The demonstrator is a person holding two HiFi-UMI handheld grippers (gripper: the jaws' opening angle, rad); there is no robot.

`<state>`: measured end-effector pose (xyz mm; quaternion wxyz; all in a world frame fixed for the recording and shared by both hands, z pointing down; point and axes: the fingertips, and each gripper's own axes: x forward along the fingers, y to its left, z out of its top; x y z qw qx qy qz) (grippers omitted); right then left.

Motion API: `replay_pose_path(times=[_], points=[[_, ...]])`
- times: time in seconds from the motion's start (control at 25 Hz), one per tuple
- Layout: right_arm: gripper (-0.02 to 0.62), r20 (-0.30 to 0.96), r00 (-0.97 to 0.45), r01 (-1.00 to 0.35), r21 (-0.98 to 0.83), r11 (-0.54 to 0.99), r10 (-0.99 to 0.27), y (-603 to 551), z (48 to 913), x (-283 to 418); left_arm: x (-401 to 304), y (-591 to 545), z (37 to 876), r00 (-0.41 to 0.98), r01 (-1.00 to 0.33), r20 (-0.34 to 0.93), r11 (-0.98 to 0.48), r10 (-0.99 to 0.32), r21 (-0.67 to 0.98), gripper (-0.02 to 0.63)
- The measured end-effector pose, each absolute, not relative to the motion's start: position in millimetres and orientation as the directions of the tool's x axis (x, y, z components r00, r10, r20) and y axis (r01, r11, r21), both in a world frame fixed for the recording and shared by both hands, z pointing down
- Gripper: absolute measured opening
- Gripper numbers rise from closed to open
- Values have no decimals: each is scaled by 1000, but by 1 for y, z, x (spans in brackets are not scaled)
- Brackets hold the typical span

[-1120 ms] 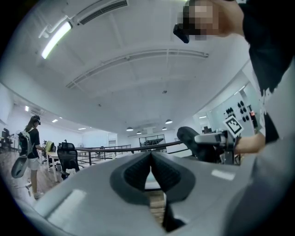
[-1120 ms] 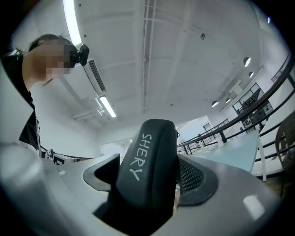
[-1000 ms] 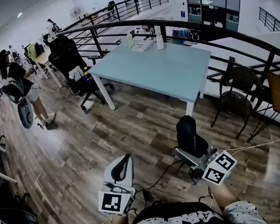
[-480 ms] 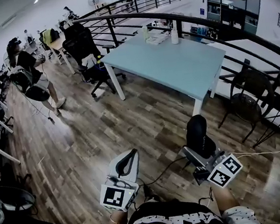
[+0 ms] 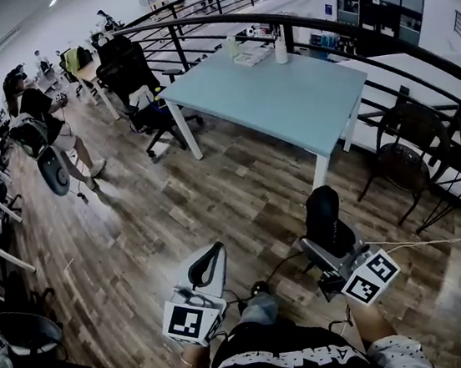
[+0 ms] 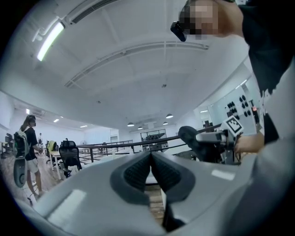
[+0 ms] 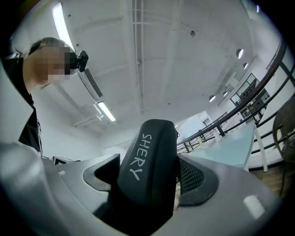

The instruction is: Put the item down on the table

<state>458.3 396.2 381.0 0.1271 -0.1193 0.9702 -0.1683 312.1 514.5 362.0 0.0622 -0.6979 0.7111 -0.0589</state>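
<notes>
A black oblong case (image 5: pixel 322 216) with "SHERY" lettered in white (image 7: pixel 148 161) stands up between the jaws of my right gripper (image 5: pixel 325 246), which is shut on it low at the right of the head view. In the right gripper view the case fills the gap between the dark pads (image 7: pixel 196 177). My left gripper (image 5: pixel 213 257) is held low at the left, shut, its ribbed pads (image 6: pixel 138 173) meeting with nothing between them. The light blue table (image 5: pixel 286 96) stands ahead across the wooden floor, well apart from both grippers.
Bottles and papers (image 5: pixel 257 49) sit at the table's far end. A black railing (image 5: pixel 382 54) curves behind it. Office chairs (image 5: pixel 138 86) stand left of the table, a black wire chair (image 5: pixel 405 164) to the right. A person with a backpack (image 5: pixel 38 133) stands far left. A cable (image 5: pixel 427 239) runs over the floor.
The head view has shifted a little and the table now looks slightly nearer. The person at the far left has stepped along. Both grippers keep their places and the case stays held.
</notes>
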Motion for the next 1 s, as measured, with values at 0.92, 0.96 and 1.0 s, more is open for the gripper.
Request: replay_pose_path(times=[0.92, 0.96, 1.0], points=[[387, -171, -926, -274, -314, 909, -338, 267, 378, 329, 172, 378, 381, 45, -992, -21, -42, -999, -115, 0], [387, -170, -928, -268, -311, 912, -331, 264, 377, 319, 164, 375, 380, 43, -993, -22, -40, -999, -115, 0], [387, -170, -930, -263, -309, 914, -325, 260, 375, 310, 157, 372, 380, 41, -993, -20, -39, -999, -111, 0]])
